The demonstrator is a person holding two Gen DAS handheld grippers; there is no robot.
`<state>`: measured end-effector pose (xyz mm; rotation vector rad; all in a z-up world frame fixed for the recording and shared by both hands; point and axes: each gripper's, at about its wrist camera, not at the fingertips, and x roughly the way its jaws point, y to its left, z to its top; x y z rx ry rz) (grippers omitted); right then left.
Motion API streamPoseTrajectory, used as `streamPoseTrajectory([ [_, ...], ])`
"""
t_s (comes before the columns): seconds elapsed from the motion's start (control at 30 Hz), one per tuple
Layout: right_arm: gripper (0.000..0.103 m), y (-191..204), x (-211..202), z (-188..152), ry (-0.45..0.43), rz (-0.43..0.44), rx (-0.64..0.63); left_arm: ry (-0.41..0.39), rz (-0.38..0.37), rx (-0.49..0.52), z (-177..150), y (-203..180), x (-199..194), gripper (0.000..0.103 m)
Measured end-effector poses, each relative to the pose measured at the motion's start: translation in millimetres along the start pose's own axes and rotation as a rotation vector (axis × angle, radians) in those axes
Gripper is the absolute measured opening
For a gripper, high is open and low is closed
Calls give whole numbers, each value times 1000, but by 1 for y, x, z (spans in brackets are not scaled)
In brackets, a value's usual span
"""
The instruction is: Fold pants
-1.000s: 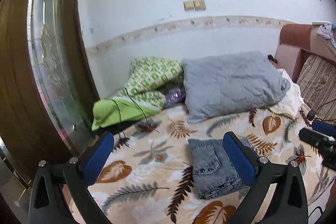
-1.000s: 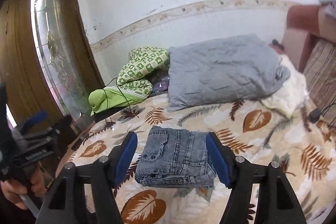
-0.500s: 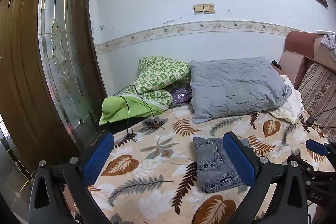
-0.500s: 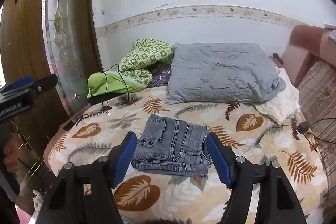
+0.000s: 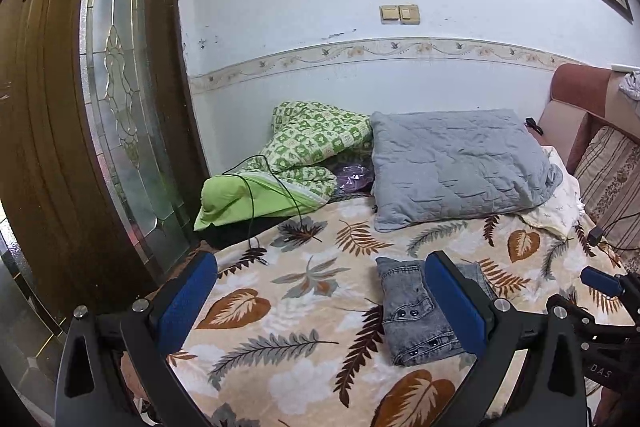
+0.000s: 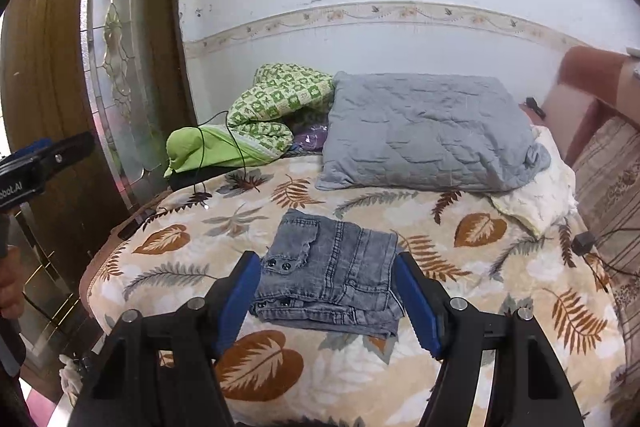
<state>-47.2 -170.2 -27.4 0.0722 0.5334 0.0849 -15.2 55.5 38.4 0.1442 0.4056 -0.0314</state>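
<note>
Grey denim pants (image 6: pixel 332 275) lie folded into a compact rectangle on the leaf-print blanket (image 6: pixel 460 267). In the right wrist view my right gripper (image 6: pixel 326 301) is open, held back over the near edge of the bed; the pants show between its blue pads without touching them. The left wrist view shows the pants (image 5: pixel 408 311) at lower right, partly behind the right finger (image 5: pixel 456 303). My left gripper (image 5: pixel 320 303) stands wide open over bare blanket (image 5: pixel 280 307), with nothing between its fingers. The other gripper (image 5: pixel 600 281) shows at that view's right edge.
A grey pillow (image 6: pixel 428 131), a green patterned quilt (image 6: pixel 260 119) with a black cable (image 6: pixel 208 163) and a cream cloth (image 6: pixel 540 187) lie at the head of the bed. A wooden door with a glass panel (image 6: pixel 116 67) stands left. A striped cushion (image 6: pixel 612 179) lies right.
Both grippers have pulled back from the bed and rolled level, so the folded pants look smaller and farther. The pants have not moved and both grippers stayed open.
</note>
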Motion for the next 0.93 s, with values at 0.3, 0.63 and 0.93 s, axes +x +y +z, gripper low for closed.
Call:
streamPoseTrajectory([
  [0.3, 72, 29, 3, 6, -4, 36, -66, -13, 24, -38, 1, 23, -6, 103],
  [0.63, 72, 51, 11, 9, 4, 65, -115, -15, 42, -83, -2, 48, -8, 103],
  [0.93, 72, 52, 27, 6, 27, 88, -107, 2, 6, -97, -4, 52, 2, 103],
])
